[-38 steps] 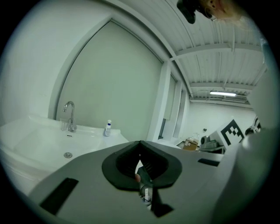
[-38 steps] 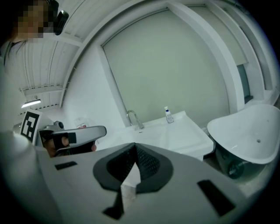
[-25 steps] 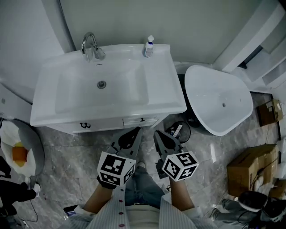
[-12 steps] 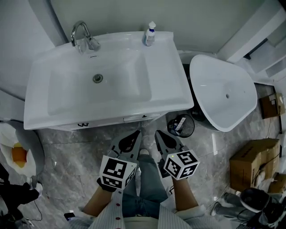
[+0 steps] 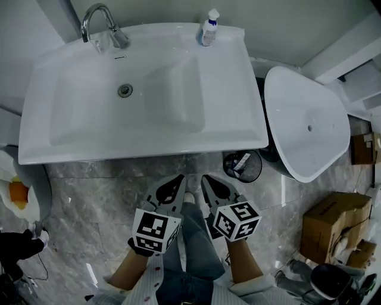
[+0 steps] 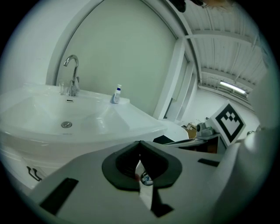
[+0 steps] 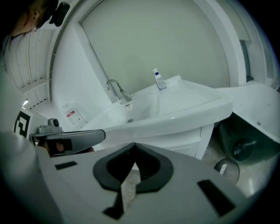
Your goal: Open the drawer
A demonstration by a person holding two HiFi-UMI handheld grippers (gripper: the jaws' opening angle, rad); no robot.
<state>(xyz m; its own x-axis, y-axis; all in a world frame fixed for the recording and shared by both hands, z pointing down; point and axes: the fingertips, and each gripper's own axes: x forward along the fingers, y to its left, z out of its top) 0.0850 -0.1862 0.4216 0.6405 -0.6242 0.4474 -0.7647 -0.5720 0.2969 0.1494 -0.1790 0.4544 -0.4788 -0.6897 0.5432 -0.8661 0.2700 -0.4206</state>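
The grey left gripper point(image 5: 177, 179) and grey right gripper point(image 5: 205, 178) hang side by side, jaws pressed together, empty. The white drawer front point(image 7: 183, 141) lies ahead of them, apart, beneath the white ceramic basin point(image 5: 238, 113).

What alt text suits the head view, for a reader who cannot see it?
Seen from above, a person holds the left tongs and the right tongs, both shut and empty, over a marble floor before a white washbasin with a faucet and a bottle.
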